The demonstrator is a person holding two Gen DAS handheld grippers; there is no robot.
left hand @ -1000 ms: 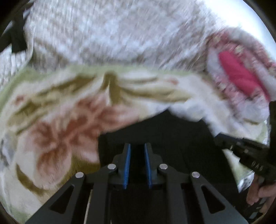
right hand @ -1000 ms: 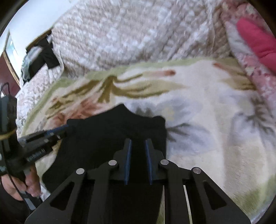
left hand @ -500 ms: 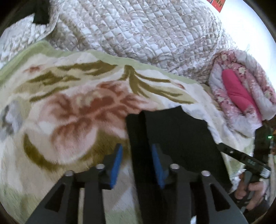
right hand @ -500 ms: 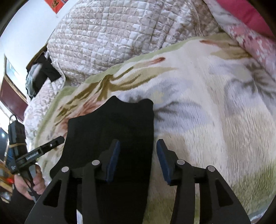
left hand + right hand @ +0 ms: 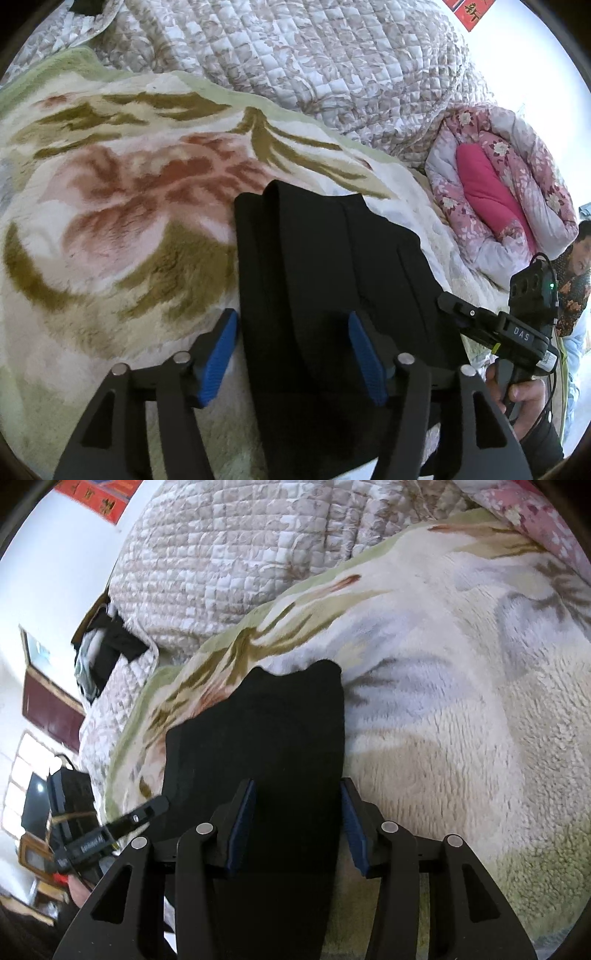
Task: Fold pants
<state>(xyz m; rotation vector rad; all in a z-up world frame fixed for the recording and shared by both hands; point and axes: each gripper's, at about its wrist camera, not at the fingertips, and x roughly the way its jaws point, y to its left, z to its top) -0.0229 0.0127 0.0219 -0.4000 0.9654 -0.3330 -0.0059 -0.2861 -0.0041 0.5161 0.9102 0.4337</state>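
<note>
Black fabric pants (image 5: 325, 280) just released onto floral fleece blanket (image 5: 110, 229); left hand-held gripper (image 5: 291, 354) opening, right hand-held gripper (image 5: 297, 827) spread; fold laid.

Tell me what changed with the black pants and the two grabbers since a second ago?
Both let go. The left gripper had its jaws nearly shut over the black pants; they are now opening wide. The right gripper spread its jaws too. The pants, bunched before, now lie flat on the flowered blanket. The quilt and pink bedding stayed put.
</note>
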